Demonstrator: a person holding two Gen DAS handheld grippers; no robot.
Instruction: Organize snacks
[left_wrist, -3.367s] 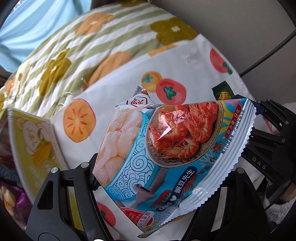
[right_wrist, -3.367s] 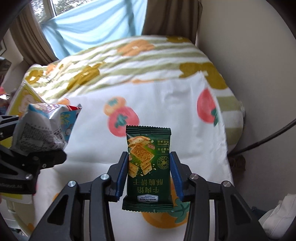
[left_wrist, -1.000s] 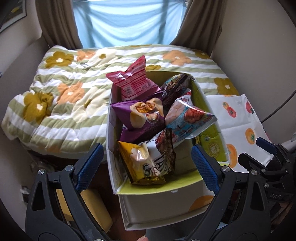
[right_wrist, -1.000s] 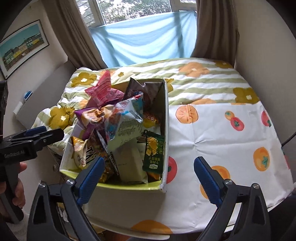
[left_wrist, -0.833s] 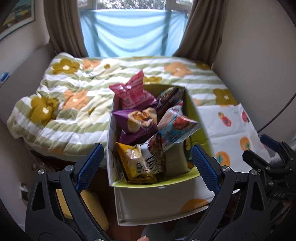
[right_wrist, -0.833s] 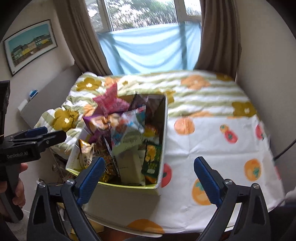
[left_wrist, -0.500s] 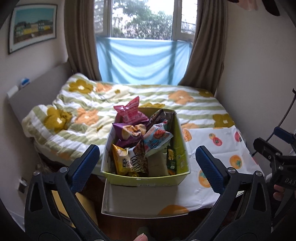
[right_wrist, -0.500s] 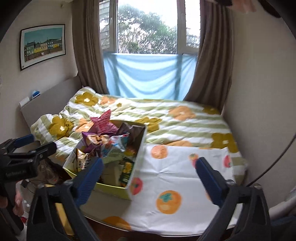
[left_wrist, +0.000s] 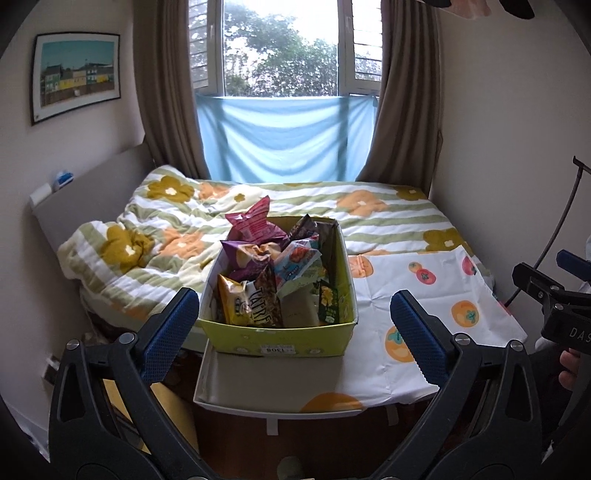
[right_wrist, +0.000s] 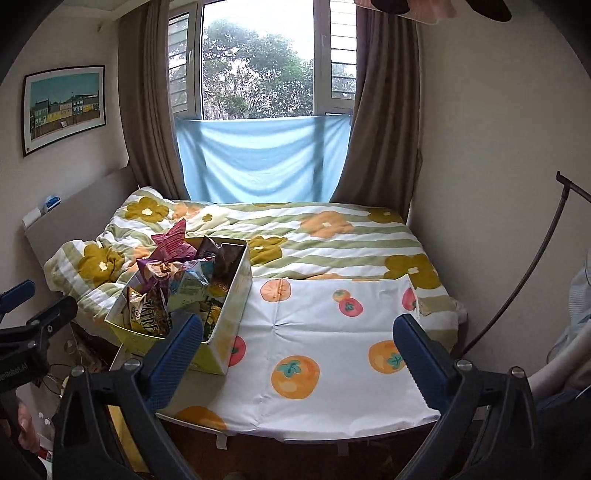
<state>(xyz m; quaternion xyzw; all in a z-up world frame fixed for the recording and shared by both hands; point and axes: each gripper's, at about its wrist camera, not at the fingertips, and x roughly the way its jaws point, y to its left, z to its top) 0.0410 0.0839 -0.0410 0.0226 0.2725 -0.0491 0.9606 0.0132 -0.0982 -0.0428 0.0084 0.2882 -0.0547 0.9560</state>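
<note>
A yellow-green cardboard box (left_wrist: 280, 338) (right_wrist: 229, 310) stands on the left part of a small table and is packed with several snack bags. Among them are a pink bag (left_wrist: 253, 223), a purple bag (left_wrist: 245, 256), the blue shrimp-cracker bag (left_wrist: 295, 260) and the green cracker packet (left_wrist: 328, 301). My left gripper (left_wrist: 295, 325) hangs well back from the box, jaws wide open and empty. My right gripper (right_wrist: 297, 343) is also open and empty, above the bare cloth to the right of the box.
The table carries a white cloth with orange fruit prints (right_wrist: 332, 350). Behind it lies a bed with a striped flower quilt (left_wrist: 369, 218), then a window with brown curtains (right_wrist: 155, 110). A black cable (right_wrist: 517, 291) runs down the right wall. A hand (left_wrist: 570, 369) holds the right gripper.
Both grippers have pulled back and up from the box, and their jaws opened a little wider. The whole room is now in view. The snacks stay in the box.
</note>
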